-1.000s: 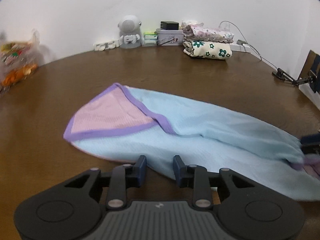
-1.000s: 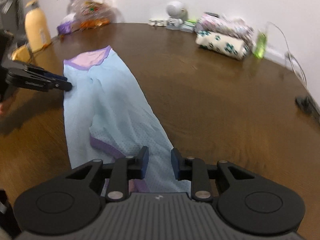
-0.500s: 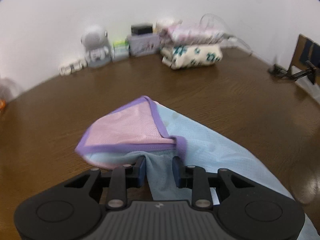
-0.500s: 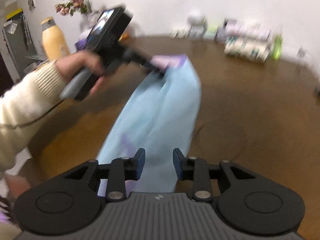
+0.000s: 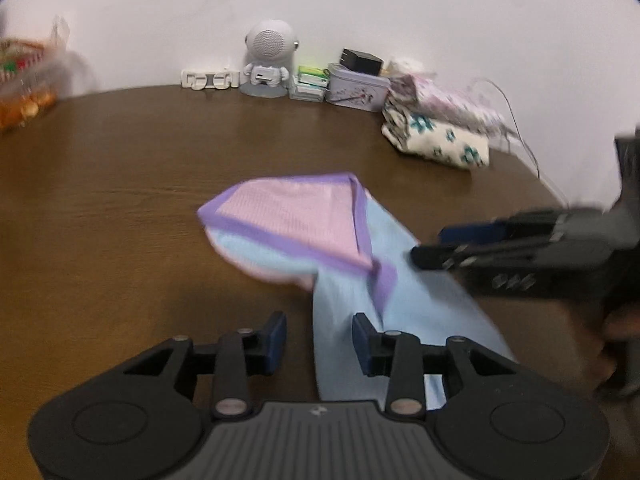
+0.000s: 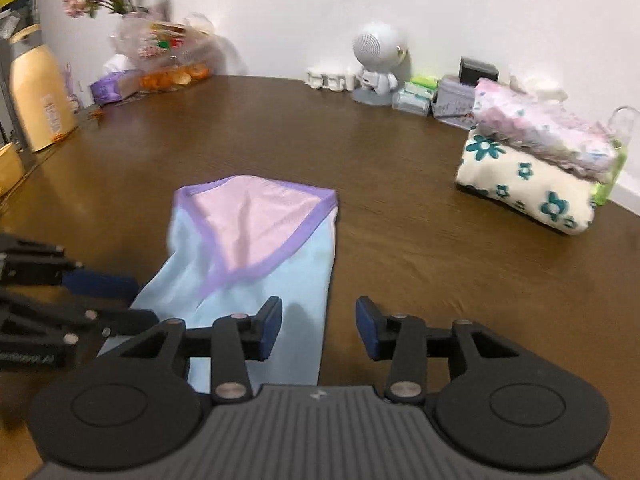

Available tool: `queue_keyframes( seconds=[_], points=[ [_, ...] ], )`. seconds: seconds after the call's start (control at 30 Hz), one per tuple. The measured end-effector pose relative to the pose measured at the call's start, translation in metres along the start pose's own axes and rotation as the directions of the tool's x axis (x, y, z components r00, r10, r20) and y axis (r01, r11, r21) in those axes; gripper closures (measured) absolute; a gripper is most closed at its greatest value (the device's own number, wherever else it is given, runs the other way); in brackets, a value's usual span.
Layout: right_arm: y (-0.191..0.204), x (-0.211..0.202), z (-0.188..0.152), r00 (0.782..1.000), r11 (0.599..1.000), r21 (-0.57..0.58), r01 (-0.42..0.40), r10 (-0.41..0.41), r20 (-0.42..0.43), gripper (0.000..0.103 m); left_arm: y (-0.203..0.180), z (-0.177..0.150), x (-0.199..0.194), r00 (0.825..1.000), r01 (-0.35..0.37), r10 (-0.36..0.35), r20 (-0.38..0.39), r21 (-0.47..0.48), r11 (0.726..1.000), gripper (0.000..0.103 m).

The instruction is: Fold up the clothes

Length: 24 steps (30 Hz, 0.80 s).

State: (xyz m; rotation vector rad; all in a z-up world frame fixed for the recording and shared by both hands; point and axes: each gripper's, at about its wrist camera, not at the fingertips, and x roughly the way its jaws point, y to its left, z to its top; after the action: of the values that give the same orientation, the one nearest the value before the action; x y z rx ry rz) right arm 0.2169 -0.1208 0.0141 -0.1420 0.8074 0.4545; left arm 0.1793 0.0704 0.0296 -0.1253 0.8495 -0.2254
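Right gripper point(image 6: 318, 328): jaws have just been opening and stand apart over the near end of the cloth point(image 6: 264, 264). Its left finger sits above the blue fabric, its right finger above bare table point(image 6: 400, 184); neither pad presses on anything. Released.

Left gripper point(image 5: 320, 338): jaws parted, with a strip of cloth point(image 5: 352, 288) running up between them. The pads do not appear to pinch it, though blur makes the contact hard to confirm; judged released.

The cloth lies flat near the middle of the table as a long blue band, its far end turned back to show a pink panel edged in purple. Both grippers crowd its near end, close beside each other.

Risks, as judged:
- The two grippers are near enough to knock together on any inward move.
- A finger dragging on withdrawal could snag the loose fabric and pull the turned-back corner open.
- The band looks skewed and slightly rumpled near the grippers; folding it as it lies would set in an uneven edge.
- The folded pile point(image 6: 532, 172) and clutter along the wall lie well clear and pose no hazard.
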Motion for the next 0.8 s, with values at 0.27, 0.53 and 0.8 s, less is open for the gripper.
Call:
queue_keyframes(
  seconds=[0.27,0.53,0.8],
  points=[
    [-0.007,0.020,0.006,0.983,0.982,0.048,0.181,-0.182,0.021,0.102,0.012,0.026,0.029,1.000,0.020,-0.019,0.014,-0.072,0.997,0.100],
    [-0.032,0.017,0.003,0.967,0.960,0.138,0.245,-0.252,0.037,0.099,0.024,0.039,0.042,0.997,0.019,-0.008,0.074,-0.150,0.988,0.082],
    [-0.014,-0.090,-0.036,0.985,0.995,-0.073,0.070,-0.057,0.165,0.029,0.001,-0.015,-0.063,0.983,0.086,-0.111,0.148,0.165,0.983,0.068]
  ],
)
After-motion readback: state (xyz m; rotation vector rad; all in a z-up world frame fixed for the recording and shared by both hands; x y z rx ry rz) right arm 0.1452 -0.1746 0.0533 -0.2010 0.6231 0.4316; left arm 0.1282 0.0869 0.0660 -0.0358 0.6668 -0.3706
